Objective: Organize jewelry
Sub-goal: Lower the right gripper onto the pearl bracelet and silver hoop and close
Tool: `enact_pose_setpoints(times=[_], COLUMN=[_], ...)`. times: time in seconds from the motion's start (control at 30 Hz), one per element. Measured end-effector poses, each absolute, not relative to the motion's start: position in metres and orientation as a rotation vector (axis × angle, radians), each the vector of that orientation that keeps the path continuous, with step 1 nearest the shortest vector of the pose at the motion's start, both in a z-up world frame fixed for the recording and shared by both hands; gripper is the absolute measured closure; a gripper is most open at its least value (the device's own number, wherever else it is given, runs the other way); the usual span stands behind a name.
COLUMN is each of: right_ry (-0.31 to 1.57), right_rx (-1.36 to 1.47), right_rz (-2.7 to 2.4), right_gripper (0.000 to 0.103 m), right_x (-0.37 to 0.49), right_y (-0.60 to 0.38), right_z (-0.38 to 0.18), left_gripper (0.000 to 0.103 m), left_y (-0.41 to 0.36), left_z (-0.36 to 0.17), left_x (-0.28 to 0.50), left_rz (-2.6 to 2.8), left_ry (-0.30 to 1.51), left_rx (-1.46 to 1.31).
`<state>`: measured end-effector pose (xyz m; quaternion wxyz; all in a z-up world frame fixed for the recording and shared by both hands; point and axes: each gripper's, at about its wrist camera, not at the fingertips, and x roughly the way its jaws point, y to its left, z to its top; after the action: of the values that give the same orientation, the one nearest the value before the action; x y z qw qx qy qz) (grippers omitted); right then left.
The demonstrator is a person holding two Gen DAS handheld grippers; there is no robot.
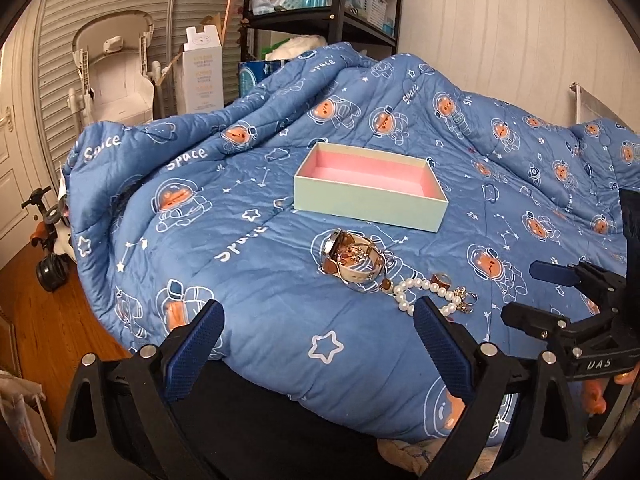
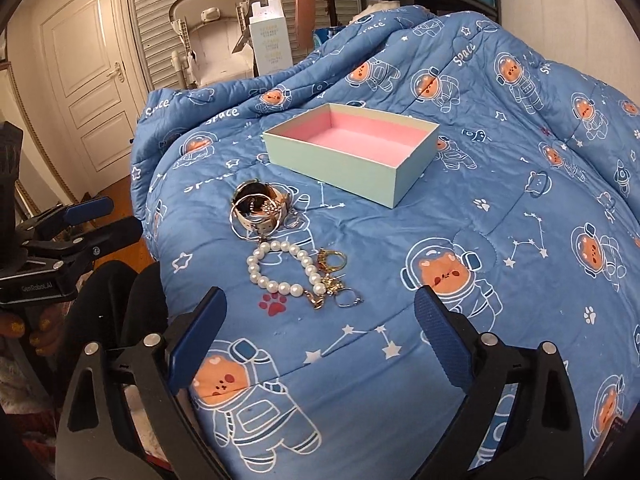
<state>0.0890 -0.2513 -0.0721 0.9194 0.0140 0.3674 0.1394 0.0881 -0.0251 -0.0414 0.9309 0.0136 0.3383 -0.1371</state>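
Note:
A pale green box with a pink lining sits open and empty on the blue space-print quilt; it also shows in the right wrist view. In front of it lies jewelry: a watch tangled with gold bangles, a pearl bracelet, a gold ring and small silver and gold pieces. My left gripper is open and empty, just short of the pearls. My right gripper is open and empty, just short of the small pieces.
The quilt is bunched up behind the box. A black shelf unit with bottles and baskets stands at the back. A white baby chair and a tall carton stand at the left. The wooden floor drops off left of the bed.

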Motion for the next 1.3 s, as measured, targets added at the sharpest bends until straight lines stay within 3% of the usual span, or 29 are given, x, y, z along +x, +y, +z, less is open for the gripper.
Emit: enact_pose_setpoints(times=[0.17, 0.33, 0.5, 0.97, 1.3], right_ry=[0.829, 0.917, 0.991, 1.003, 1.063], right_rx=[-0.006, -0.046, -0.004, 0.092, 0.319], right_rz=[0.376, 0.492, 0.515, 0.539, 0.620], right_gripper=[0.026, 0.048, 0.061, 0.061, 0.061], right_x=[0.104, 0.110, 0.117, 0.150, 0.165], right_y=[-0.250, -0.235, -0.236, -0.239, -0.260], right_z=[-0.079, -0.094, -0.112, -0.121, -0.131], left_gripper=[0.027, 0.046, 0.055, 0.066, 0.081], left_y=[-0.027, -0.024, -0.021, -0.033, -0.036], left_z=[-0.053, -0.068, -0.080, -0.093, -0.100], left_x=[0.103, 0.116, 0.126, 0.160, 0.188], left_rz=[-0.310, -0.327, -0.342, -0.368, -0.407], left_ry=[0.749, 0.815, 0.872, 0.928, 1.002], left_rx=[0.002, -0.043, -0.087, -0.102, -0.225])
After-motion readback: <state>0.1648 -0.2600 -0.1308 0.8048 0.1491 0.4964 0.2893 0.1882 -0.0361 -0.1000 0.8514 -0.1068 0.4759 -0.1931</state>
